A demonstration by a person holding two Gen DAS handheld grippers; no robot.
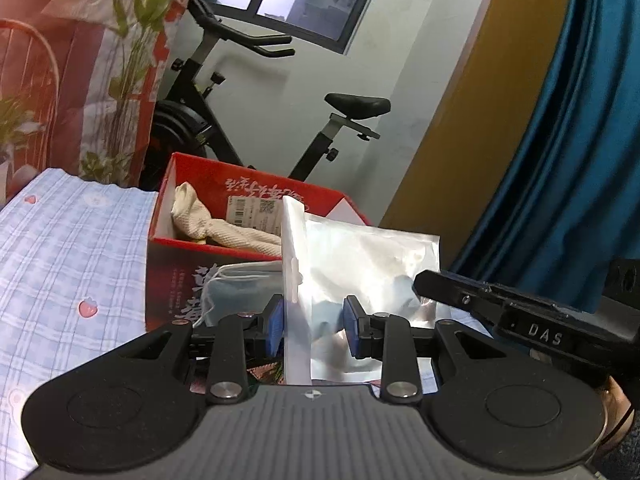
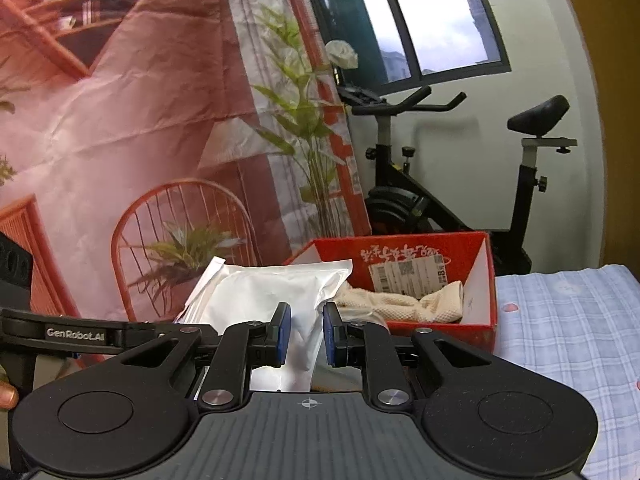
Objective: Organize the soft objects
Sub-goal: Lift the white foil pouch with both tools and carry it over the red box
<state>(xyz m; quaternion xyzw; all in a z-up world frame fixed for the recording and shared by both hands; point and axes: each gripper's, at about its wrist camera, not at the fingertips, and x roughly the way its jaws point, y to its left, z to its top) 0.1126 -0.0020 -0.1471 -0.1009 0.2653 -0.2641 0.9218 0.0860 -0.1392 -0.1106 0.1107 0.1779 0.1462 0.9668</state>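
Left gripper (image 1: pixel 314 326) fingers partly open around the white pouch (image 1: pixel 352 264), left pad touching its sealed edge, grip unclear. Right gripper (image 2: pixel 306 334) fingers narrowly apart on the same pouch (image 2: pixel 276 292), cannot tell if clamped. Face masks (image 1: pixel 240 288) just behind. Beyond, red box (image 2: pixel 490 280) on checked cloth (image 1: pixel 72 248) holds cream socks (image 2: pixel 404 300). Exercise bike (image 2: pixel 460 184) farthest.

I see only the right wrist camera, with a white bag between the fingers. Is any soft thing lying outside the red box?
Observer: Yes, a blue face mask lies against the outer wall of the red box.
Operator: Where is the left gripper?
Observer: The left gripper has the same bag between its fingers.
Operator: Is the bag empty?
Observer: No, its clear side shows something pale blue inside.
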